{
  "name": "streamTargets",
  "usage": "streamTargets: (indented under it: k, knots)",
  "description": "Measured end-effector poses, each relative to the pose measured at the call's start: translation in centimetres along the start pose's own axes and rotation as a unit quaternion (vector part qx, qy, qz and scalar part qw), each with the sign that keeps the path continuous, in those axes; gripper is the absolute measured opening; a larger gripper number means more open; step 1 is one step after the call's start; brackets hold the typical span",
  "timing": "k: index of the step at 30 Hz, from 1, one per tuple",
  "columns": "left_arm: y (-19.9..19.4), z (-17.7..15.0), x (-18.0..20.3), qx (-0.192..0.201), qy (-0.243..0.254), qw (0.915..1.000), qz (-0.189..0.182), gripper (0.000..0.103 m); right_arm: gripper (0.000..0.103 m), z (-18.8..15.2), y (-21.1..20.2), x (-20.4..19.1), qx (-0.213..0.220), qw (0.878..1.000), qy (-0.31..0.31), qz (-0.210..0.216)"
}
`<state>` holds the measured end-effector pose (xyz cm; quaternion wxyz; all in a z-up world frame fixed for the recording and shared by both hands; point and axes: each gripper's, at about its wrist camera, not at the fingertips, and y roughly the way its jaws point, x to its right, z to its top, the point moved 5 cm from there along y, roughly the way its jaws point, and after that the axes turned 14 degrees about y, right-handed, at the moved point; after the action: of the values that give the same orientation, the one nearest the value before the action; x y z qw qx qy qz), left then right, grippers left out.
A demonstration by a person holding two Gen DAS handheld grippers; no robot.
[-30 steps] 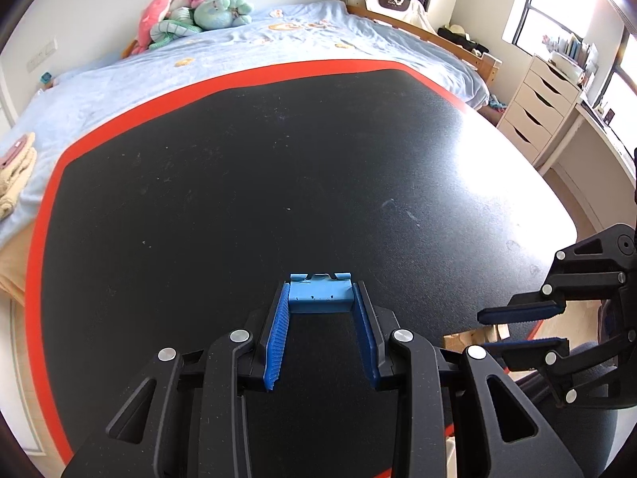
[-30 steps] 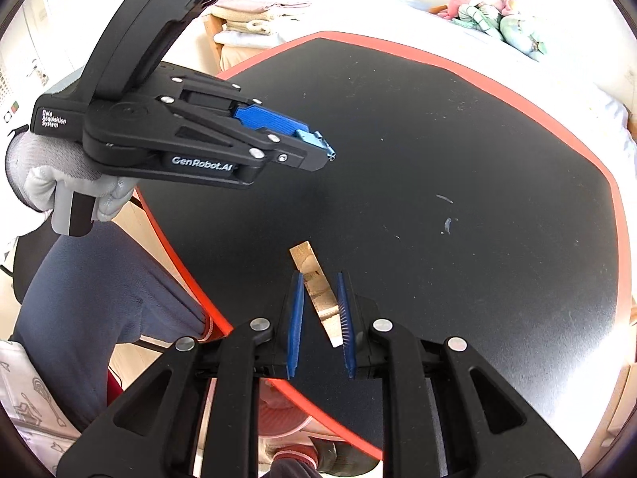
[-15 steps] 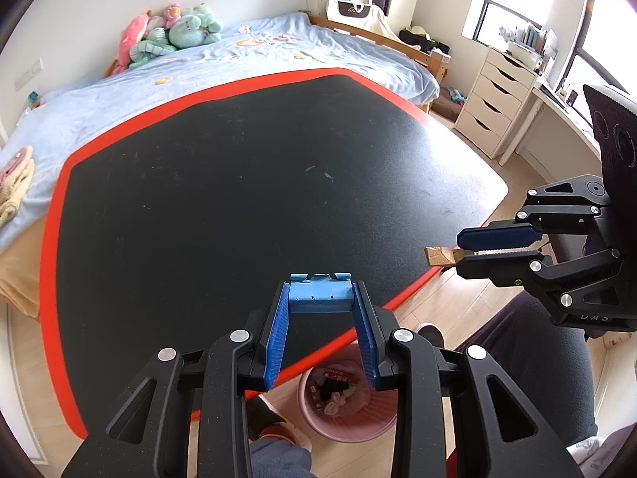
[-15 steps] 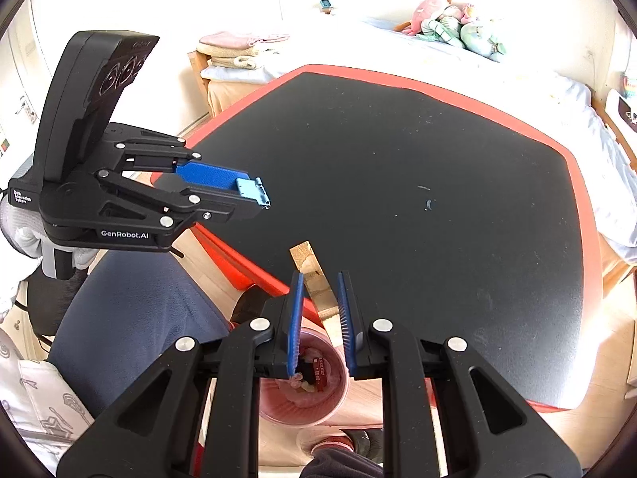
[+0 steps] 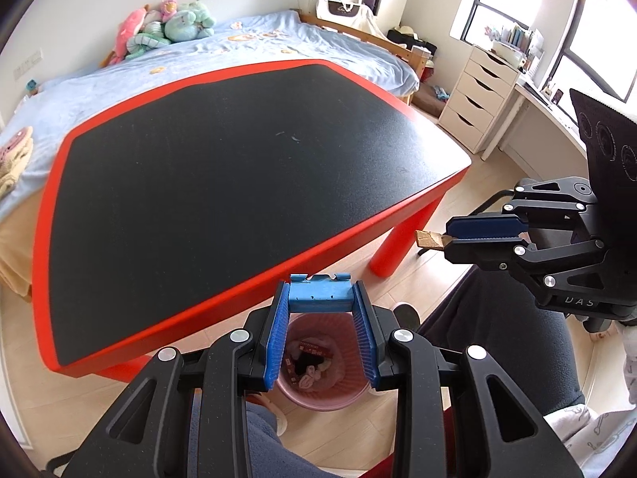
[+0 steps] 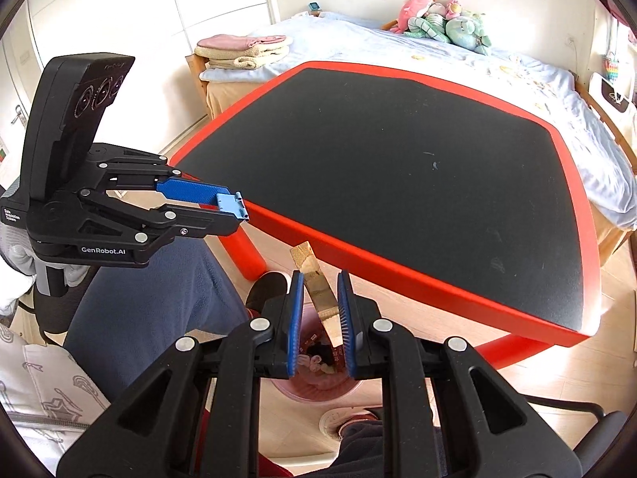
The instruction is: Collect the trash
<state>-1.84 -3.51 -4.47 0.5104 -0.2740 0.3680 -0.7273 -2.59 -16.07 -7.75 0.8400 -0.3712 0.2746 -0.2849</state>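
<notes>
My right gripper [image 6: 318, 279] is shut on a tan strip of cardboard [image 6: 316, 290] that sticks forward past its blue pads; it hangs over a pink trash bin [image 6: 318, 382] on the floor. The same gripper [image 5: 450, 235] and cardboard end [image 5: 429, 238] show at right in the left wrist view. My left gripper [image 5: 320, 286] holds a light blue block [image 5: 320, 294] between its fingertips, above the pink bin [image 5: 322, 374], which holds several wrappers. The left gripper [image 6: 235, 207] shows at left in the right wrist view.
A low table [image 5: 223, 187] with black top and red rim stands ahead. A bed with plush toys [image 5: 167, 26] lies behind it, white drawers [image 5: 477, 103] at right. The person's legs [image 6: 159, 286] and shoes flank the bin.
Both grippers have pulled back from the tabletop and lowered past its edge. The pink bin has come into view under them. The holds are unchanged.
</notes>
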Motion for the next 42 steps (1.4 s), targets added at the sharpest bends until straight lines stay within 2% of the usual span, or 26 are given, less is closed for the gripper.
streamTargets:
  k: [10, 28, 30, 32, 33, 34, 36, 42]
  knots:
    - [-0.2, -1.7, 1.2, -0.006, -0.001, 0.9999, -0.009, 0.031, 0.017, -1.3, 0.3, -0.4, -0.005, 1.000, 0.007, 0.000]
    - [0.0, -1.6, 1.7, -0.005, 0.005, 0.9997, -0.024, 0.031, 0.019, -2.1, -0.2, -0.5, -0.003, 1.000, 0.010, 0.023]
    - [0.0, -1.5, 1.7, -0.003, 0.006, 0.9997, -0.024, 0.035, 0.027, -2.2, -0.2, -0.4, -0.003, 1.000, 0.009, 0.022]
    - [-0.1, -1.5, 1.3, 0.004, 0.000, 0.9998, -0.022, 0.061, 0.075, -2.2, -0.4, 0.0, 0.006, 1.000, 0.015, 0.019]
    - [-0.3, -1.5, 1.0, 0.012, -0.007, 0.9997, -0.019, 0.081, 0.082, -2.1, -0.7, 0.1, 0.013, 0.999, 0.022, 0.020]
    - [-0.5, -1.4, 0.8, 0.018, -0.012, 0.9996, -0.019, 0.087, 0.091, -2.0, -0.8, 0.3, 0.015, 0.999, 0.027, 0.020]
    - [-0.5, -1.4, 0.6, 0.018, -0.018, 0.9996, -0.016, 0.090, 0.098, -1.9, -0.9, 0.7, 0.019, 0.999, 0.034, 0.008]
    - [-0.6, -1.8, 0.2, 0.018, -0.032, 0.9993, -0.011, 0.095, 0.100, -2.4, -0.5, 1.0, 0.008, 0.999, 0.050, 0.002]
